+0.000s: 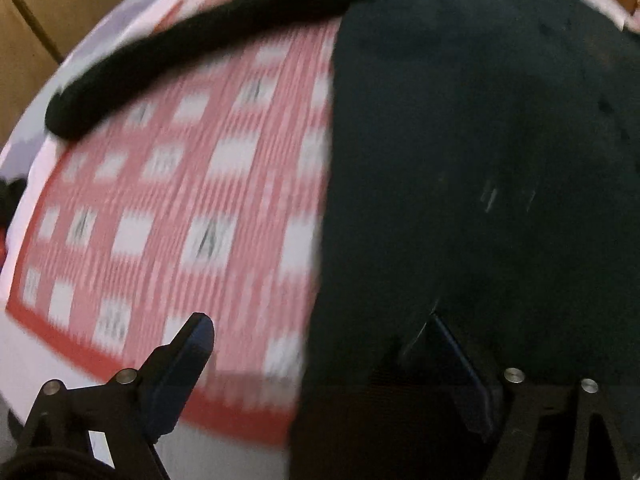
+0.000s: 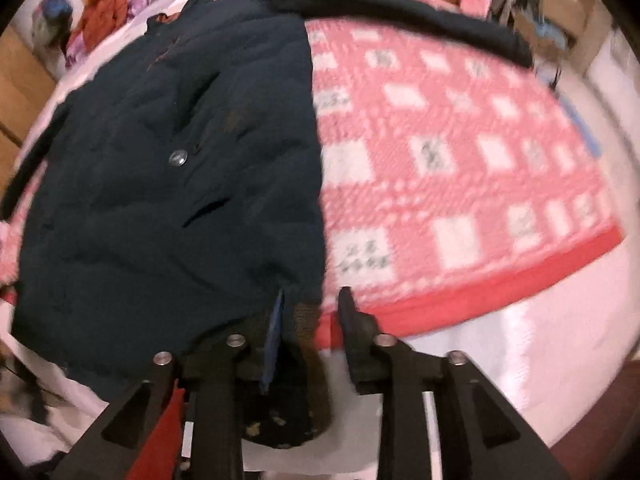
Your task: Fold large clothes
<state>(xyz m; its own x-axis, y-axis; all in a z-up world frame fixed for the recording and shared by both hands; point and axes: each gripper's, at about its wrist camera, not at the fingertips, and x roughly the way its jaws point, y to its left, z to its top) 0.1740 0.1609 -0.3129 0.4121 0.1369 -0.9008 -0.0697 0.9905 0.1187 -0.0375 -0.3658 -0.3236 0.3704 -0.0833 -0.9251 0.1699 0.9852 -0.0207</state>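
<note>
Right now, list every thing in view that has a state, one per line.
dark jacket: spread flat on the blanket, body closed, button done up.
jacket sleeve: stretched straight out sideways across the blanket, unfolded.
red checked blanket: laid flat over the bed.
left gripper: open, one finger over the blanket, the other at the jacket.
right gripper: open, fingers astride the jacket's hem corner.
</note>
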